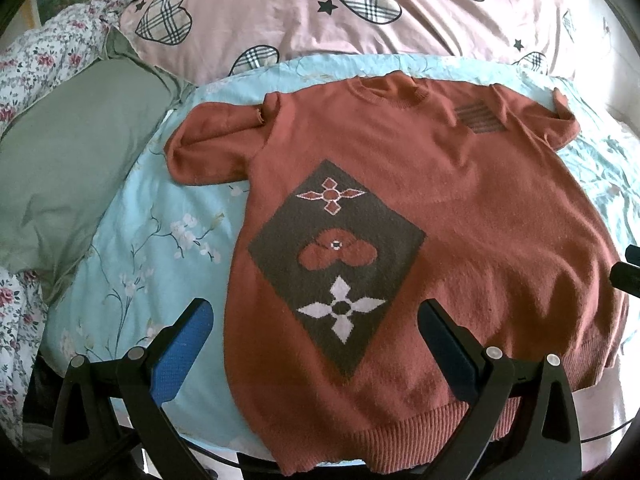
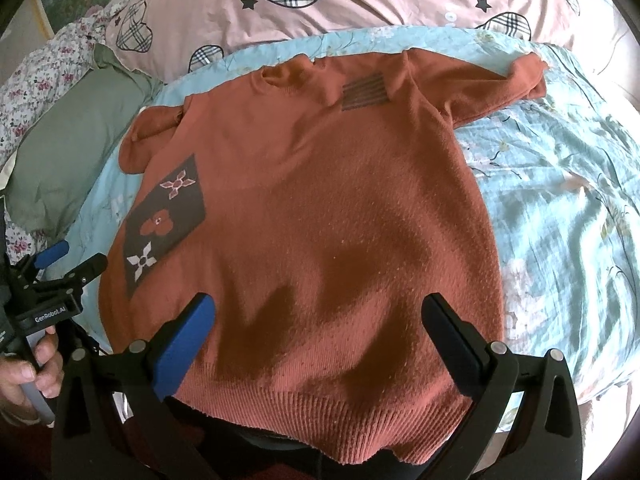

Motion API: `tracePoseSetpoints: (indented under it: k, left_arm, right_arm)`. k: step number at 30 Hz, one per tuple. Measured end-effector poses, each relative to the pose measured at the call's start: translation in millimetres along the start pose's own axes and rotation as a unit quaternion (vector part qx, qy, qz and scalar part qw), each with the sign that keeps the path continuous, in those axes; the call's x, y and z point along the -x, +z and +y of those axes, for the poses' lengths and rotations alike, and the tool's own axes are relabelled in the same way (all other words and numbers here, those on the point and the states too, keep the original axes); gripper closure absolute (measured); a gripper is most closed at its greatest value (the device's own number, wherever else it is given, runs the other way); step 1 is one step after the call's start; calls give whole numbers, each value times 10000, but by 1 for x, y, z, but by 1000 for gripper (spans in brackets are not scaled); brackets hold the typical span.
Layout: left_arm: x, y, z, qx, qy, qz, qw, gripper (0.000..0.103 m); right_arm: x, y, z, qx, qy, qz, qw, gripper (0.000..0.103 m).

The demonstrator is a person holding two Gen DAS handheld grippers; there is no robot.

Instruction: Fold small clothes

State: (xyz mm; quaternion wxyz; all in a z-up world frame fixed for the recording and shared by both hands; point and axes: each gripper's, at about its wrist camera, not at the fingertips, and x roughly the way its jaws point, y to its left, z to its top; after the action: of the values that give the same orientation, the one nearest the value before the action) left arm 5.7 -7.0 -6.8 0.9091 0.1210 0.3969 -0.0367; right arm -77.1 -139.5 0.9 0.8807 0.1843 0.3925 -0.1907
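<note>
A rust-red knit short-sleeved sweater (image 1: pixel 460 208) lies flat, front up, on a light blue floral sheet (image 1: pixel 132 248). It has a dark diamond patch with flower motifs (image 1: pixel 336 264) and a small striped patch near the right shoulder (image 1: pixel 478 118). Its ribbed hem is nearest me. My left gripper (image 1: pixel 316 328) is open and empty, hovering over the sweater's lower left part. My right gripper (image 2: pixel 320 324) is open and empty over the sweater (image 2: pixel 320 200) near the hem. The left gripper (image 2: pixel 72 264) also shows at the left edge of the right wrist view, held by a hand.
A pink duvet with plaid hearts (image 1: pixel 320 12) lies behind the sweater. A green pillow (image 1: pixel 68 168) sits at the left, with a flowered quilt (image 1: pixel 44 56) beyond it. The blue sheet (image 2: pixel 560 200) extends to the right of the sweater.
</note>
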Motion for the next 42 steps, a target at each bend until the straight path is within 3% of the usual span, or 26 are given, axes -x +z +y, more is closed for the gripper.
tracePoseSetpoints:
  k: [11, 20, 28, 34, 40, 42]
  left_arm:
    - [0, 1, 1, 79, -84, -2, 9999, 1]
    - [-7, 8, -2, 36, -187, 370, 9991, 1]
    - [-12, 9, -4, 58, -396, 444, 9982, 1]
    - [-21, 12, -5, 164, -499, 580, 9969, 3]
    - [-28, 16, -6, 96, -361, 680, 9970, 3]
    - [-32, 19, -5, 107, -352, 743, 9966, 3]
  right_arm:
    - [0, 4, -4, -3, 58, -66, 10000, 0]
    - [-1, 6, -10, -112, 74, -97, 9999, 0]
    - [-3, 10, -16, -257, 163, -124, 9995, 0]
    - [0, 17, -41, -813, 505, -230, 9951, 0]
    - [7, 43, -89, -1248, 382, -511, 9901, 1]
    - [9, 54, -109, -1377, 369, -639, 9877, 7]
